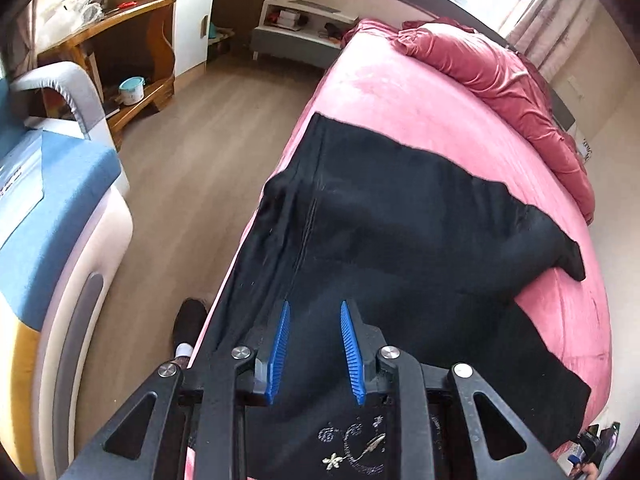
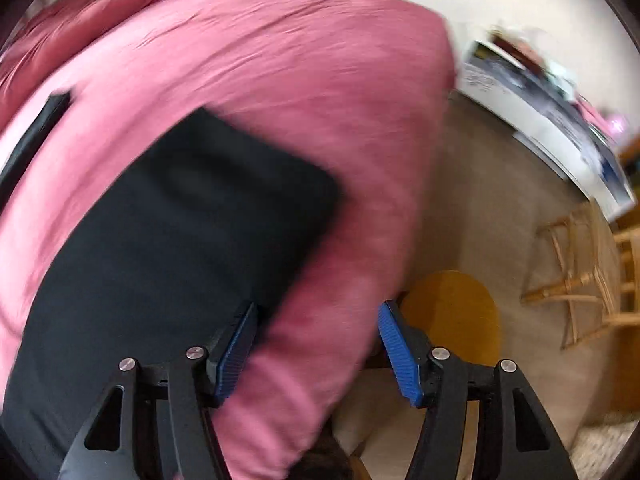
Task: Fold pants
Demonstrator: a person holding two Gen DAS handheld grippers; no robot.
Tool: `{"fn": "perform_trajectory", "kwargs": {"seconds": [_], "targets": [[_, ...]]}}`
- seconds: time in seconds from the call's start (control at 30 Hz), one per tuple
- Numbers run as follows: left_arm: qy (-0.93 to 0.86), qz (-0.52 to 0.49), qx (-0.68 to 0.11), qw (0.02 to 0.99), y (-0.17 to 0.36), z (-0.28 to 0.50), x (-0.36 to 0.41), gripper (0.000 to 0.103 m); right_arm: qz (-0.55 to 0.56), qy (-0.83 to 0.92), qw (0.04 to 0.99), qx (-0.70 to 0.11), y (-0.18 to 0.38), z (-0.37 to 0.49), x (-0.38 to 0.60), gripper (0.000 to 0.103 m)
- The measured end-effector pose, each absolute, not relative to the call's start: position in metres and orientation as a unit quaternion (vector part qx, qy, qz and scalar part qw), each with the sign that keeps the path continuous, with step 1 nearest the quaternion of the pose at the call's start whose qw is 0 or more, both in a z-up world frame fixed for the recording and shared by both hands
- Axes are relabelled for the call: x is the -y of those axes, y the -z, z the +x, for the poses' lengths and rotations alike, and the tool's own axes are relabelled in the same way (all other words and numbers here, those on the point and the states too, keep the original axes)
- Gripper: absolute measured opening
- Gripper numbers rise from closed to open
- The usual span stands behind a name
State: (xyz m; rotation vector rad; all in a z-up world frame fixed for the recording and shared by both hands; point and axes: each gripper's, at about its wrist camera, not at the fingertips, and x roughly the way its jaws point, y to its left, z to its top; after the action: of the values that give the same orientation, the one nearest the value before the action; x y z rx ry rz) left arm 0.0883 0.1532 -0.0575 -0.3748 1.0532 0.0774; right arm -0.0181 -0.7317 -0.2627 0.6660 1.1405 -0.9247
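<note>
While both sets of jaws stand apart and empty, left gripper (image 1: 313, 354) narrow over the black pants (image 1: 400, 216), right gripper (image 2: 318, 354) wider at the bed (image 2: 280, 60) edge, we square the fold before regrabbing.

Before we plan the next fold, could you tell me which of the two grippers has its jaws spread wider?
The right gripper: its blue pads stand far apart over the pink bedsheet, whereas the left gripper shows a narrower gap above the black pants.
</note>
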Motion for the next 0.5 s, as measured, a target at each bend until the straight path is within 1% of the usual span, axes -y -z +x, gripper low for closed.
{"fn": "perform_trajectory", "kwargs": {"seconds": [0.13,0.2,0.27,0.37,0.5], "targets": [[-0.037,-0.174,-0.503,0.846,0.059,0.090,-0.151,0.027,0.302,0.421,0.713,-0.472,0.247,-0.032,0.732,0.064],[-0.032,-0.173,-0.504,0.846,0.055,0.094,-0.149,0.027,0.295,0.392,0.742,-0.457,0.234,-0.019,0.720,0.064],[-0.025,-0.173,-0.499,0.849,0.049,0.102,-0.149,0.031,0.285,0.340,0.772,-0.454,0.226,0.005,0.699,0.064],[-0.014,-0.179,-0.496,0.849,0.043,0.121,-0.149,0.031,0.257,0.233,0.815,-0.465,0.220,0.050,0.650,0.066],[-0.009,-0.214,-0.499,0.840,0.044,0.156,-0.158,0.031,0.215,0.098,0.843,-0.483,0.218,0.102,0.571,0.066]]}}
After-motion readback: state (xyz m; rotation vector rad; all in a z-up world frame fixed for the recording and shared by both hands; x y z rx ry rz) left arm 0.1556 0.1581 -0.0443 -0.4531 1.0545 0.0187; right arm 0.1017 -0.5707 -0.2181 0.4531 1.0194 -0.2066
